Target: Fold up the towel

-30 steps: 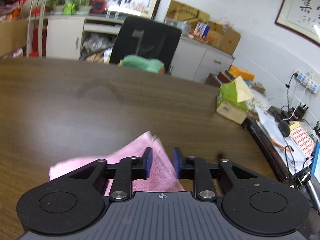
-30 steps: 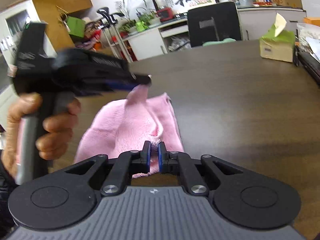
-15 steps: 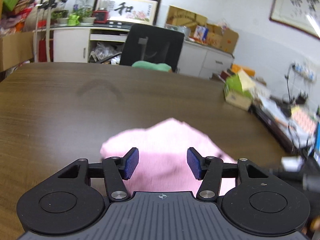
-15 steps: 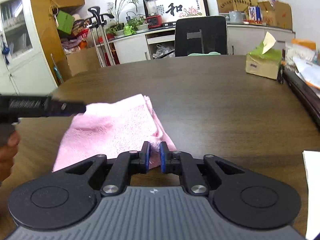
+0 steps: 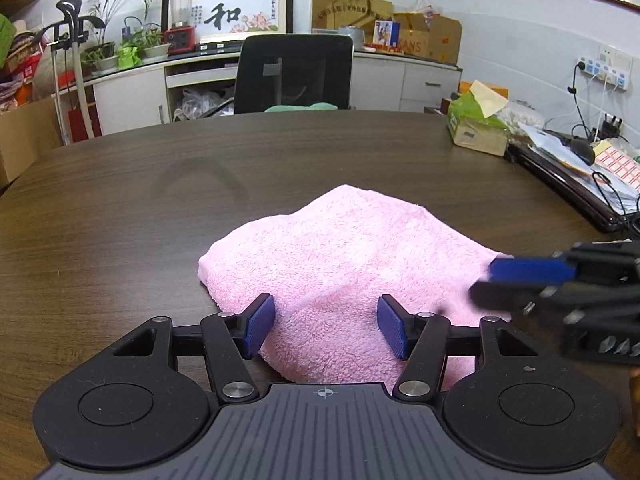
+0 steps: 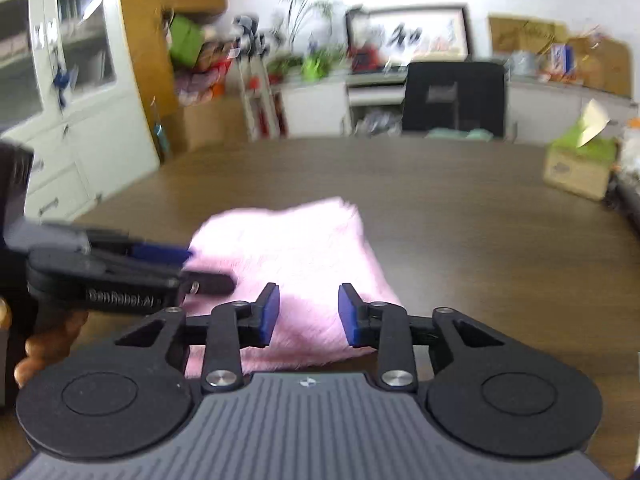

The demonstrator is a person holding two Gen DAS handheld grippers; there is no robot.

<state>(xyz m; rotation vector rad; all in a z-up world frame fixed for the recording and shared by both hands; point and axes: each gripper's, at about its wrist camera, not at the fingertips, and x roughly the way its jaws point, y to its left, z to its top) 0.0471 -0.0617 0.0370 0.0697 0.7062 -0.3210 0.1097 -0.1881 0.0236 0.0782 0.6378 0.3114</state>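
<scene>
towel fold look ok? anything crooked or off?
The pink towel lies folded on the table, but lumpy: its far edge peaks unevenly rather than lying straight. Both the left gripper and right gripper are open, holding nothing. No damage visible.

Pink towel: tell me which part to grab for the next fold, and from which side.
Probably grip the pink towel at its near edge, coming in low from the near side. It lies flat on the table, with that edge between the open left tongs.

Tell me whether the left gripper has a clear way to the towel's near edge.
Probably yes. The left gripper is open with the pink towel lying right between and ahead of its fingers on the table. The right gripper sits off at the towel's right corner, not in the path.
</scene>
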